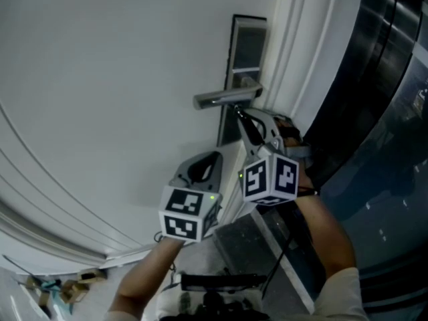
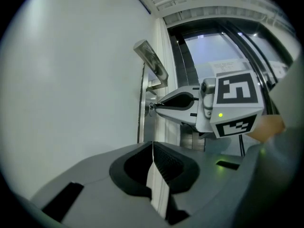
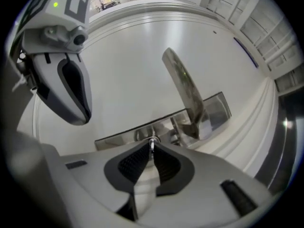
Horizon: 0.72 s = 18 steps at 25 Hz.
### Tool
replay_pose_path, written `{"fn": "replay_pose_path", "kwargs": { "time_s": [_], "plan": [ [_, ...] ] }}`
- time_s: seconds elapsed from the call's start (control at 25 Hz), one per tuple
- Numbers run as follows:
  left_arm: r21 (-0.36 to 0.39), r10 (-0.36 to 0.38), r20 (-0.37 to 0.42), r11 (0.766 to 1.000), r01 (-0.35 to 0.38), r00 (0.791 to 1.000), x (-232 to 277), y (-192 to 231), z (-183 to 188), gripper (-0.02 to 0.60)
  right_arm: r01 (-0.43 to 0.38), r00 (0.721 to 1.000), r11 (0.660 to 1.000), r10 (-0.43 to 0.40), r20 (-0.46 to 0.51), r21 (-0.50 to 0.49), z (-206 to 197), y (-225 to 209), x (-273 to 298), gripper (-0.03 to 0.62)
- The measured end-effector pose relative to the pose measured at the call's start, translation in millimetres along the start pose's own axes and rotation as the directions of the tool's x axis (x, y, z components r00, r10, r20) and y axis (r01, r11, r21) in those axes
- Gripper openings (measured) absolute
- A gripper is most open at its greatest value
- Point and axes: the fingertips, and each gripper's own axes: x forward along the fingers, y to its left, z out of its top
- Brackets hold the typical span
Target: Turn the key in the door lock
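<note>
Door (image 1: 100, 79): white and plain; it fills most of the head view and is cut off at the top and left
Dark panel (image 1: 388, 112): runs down the right of the head view beside the door frame (image 1: 294, 45); what it is made of is hard to tell
Forearms: the right forearm (image 1: 328, 239) and left forearm (image 1: 147, 273) come up from the bottom edge; both hands are mostly hidden behind the marker cubes
Left gripper (image 1: 212, 158): held near the door, below and to the left of the lock plate; in its own view the jaws are pressed together with nothing between them (image 2: 153, 148)
Right gripper (image 1: 239, 114): its tips are at the lock plate just under the handle; its own view shows the pads clamped on the key (image 3: 152, 144)
Lock plate (image 1: 246, 45): a long metal strip near the door's edge; its lower part is covered by the right gripper in the head view
Handle (image 1: 224, 97): a metal lever sticking out from the plate
Key (image 3: 152, 141): only a thin metal sliver shows between the right gripper's tips, at the plate; its blade and the keyhole are hidden, and the head view does not show it
</note>
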Motion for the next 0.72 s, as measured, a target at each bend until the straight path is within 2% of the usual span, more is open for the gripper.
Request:
{"fn": "replay_pose_path", "kwargs": {
  "time_s": [0.2, 0.36, 0.44, 0.56, 0.72],
  "plan": [
    [-0.004, -0.004, -0.001, 1.0, 0.004, 1.0, 1, -1, -1, 0.021, -0.022, 1.0, 0.986, 0.019, 0.022, 0.167, 0, -2, -1, 0.04],
    [-0.006, -0.008, -0.002, 1.0, 0.008, 1.0, 2, -2, -2, 0.021, -0.056, 0.998, 0.943, 0.04, 0.054, 0.329, 0, -3, 0, 0.037],
    [-0.003, -0.007, -0.001, 1.0, 0.007, 1.0, 1, -2, -1, 0.021, -0.083, 0.995, 0.898, 0.054, 0.079, 0.431, 1, -5, 0, 0.037],
    [0.004, -0.004, 0.001, 1.0, 0.004, 1.0, 1, -2, -1, 0.021, -0.124, 0.991, 0.81, 0.07, 0.115, 0.573, 2, -9, -2, 0.035],
    [0.017, 0.001, 0.004, 1.0, -0.001, 1.0, 1, -1, 0, 0.021, -0.155, 0.986, 0.7, 0.067, 0.153, 0.697, -3, -12, -1, 0.034]
  ]
}}
